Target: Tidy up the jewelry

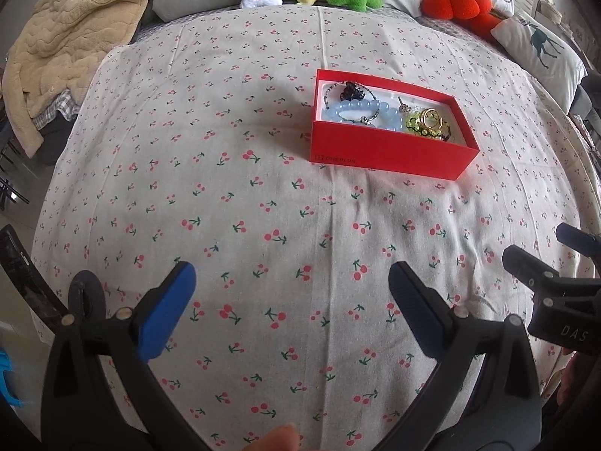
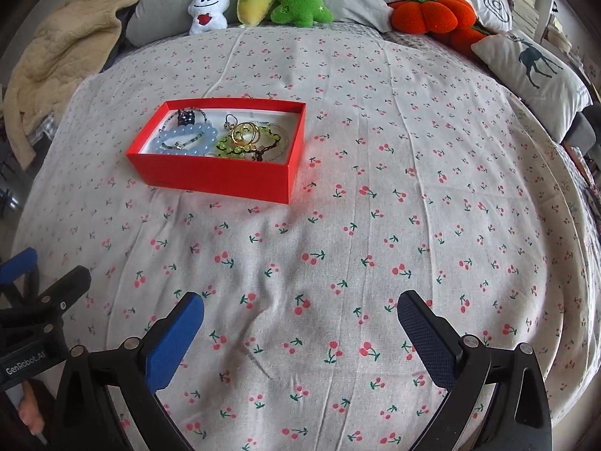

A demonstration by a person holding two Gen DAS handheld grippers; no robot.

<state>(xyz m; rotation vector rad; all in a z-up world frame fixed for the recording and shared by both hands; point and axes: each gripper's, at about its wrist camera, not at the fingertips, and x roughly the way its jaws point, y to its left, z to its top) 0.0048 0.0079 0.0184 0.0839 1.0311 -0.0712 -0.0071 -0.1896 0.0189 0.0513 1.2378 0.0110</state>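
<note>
Your red box (image 2: 210, 178) sits on the bed (image 2: 338, 225), lid off: blue beads (image 2: 188, 139), green beads (image 2: 233, 146), gold ring (image 2: 246, 132) inside. Left gripper (image 1: 291, 297) and right gripper (image 2: 300, 323) spread wide, empty.

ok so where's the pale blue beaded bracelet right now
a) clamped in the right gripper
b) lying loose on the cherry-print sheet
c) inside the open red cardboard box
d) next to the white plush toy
c: the pale blue beaded bracelet lies inside the open red cardboard box with the other jewelry, and both the left gripper and the right gripper stand open and empty over the cherry-print sheet.
</note>
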